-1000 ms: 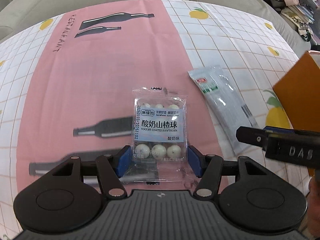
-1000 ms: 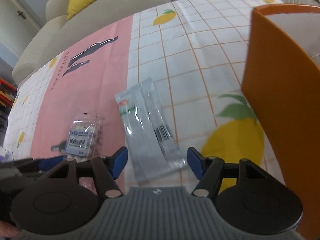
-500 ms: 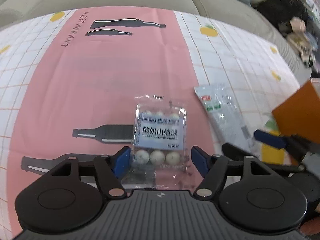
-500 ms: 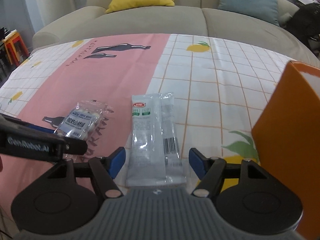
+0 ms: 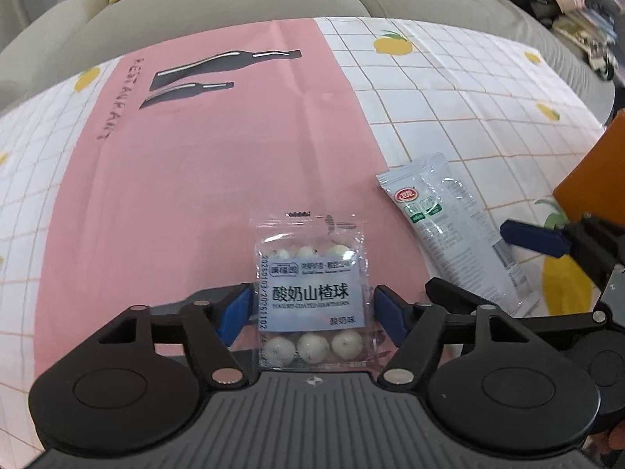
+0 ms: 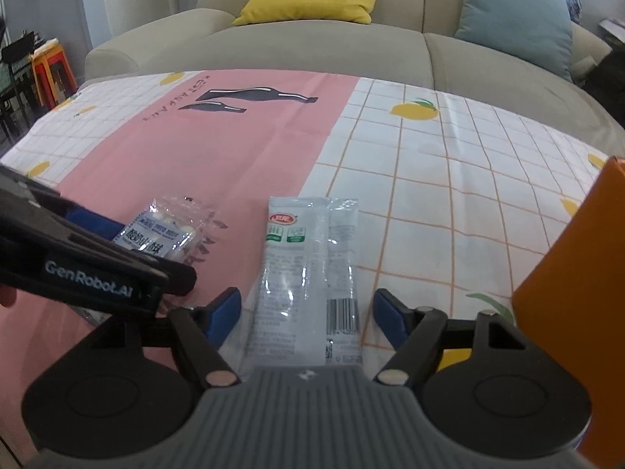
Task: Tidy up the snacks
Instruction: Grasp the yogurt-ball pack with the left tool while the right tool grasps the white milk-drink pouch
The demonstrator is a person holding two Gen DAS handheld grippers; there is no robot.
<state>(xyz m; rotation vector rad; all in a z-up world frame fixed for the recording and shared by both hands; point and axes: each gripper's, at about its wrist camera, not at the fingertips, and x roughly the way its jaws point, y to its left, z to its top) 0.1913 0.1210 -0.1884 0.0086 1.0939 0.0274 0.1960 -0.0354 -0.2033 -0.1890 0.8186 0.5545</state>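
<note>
The left gripper (image 5: 310, 308) is closing around the light, crinkly candy packet (image 5: 310, 297); the right gripper (image 6: 306, 312) is opening astride the slippery, floppy pouch (image 6: 304, 273); both are best pinched mid-body.

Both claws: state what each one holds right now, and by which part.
Nothing held. The closing left claw straddles the hawthorn ball packet; the opening right claw straddles the grey sachet.
</note>
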